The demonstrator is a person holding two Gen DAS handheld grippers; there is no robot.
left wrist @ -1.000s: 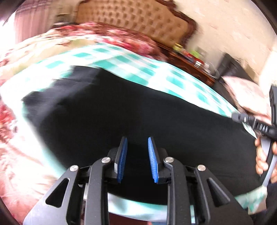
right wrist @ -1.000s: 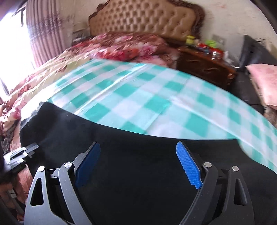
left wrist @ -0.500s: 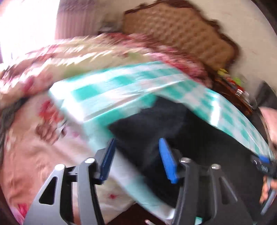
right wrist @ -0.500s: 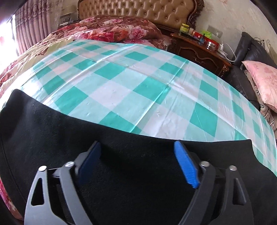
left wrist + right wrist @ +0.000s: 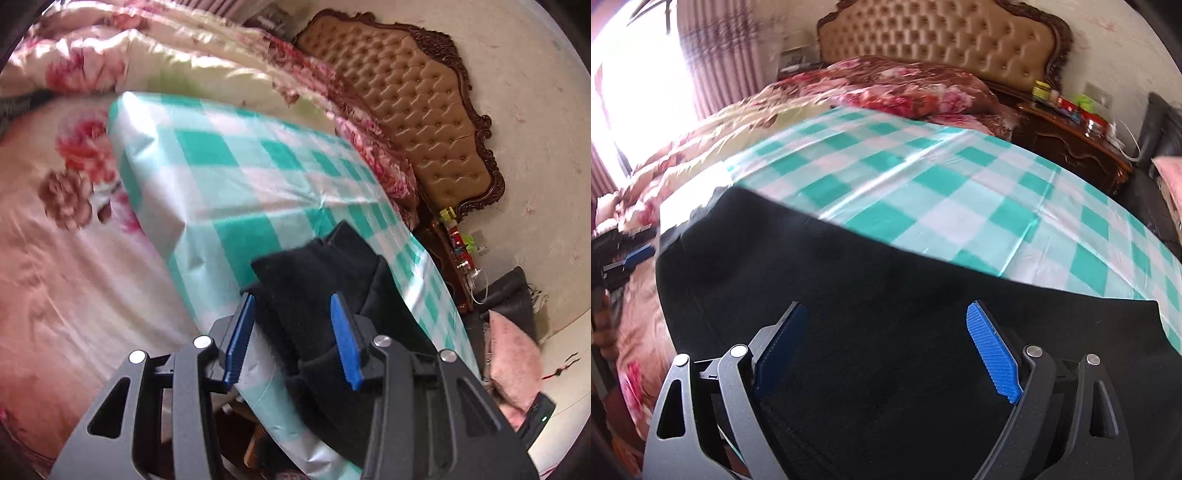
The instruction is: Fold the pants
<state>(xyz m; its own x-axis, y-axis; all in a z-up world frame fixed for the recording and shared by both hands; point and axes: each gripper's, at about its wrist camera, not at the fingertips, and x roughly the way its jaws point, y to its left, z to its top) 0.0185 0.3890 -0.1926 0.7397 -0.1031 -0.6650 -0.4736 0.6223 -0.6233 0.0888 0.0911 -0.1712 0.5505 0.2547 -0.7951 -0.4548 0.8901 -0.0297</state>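
Two layers of soft, limp black pants [image 5: 886, 302] lie on the checked cloth [image 5: 960, 192], the left gripper [image 5: 293, 332] closing round their bunched end, best pinched there, the right gripper [image 5: 886, 354] wide and empty.

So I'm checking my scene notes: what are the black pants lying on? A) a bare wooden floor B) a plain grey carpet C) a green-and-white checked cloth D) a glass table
C: the black pants lie spread on the green-and-white checked cloth that covers the bed, as both wrist views show.
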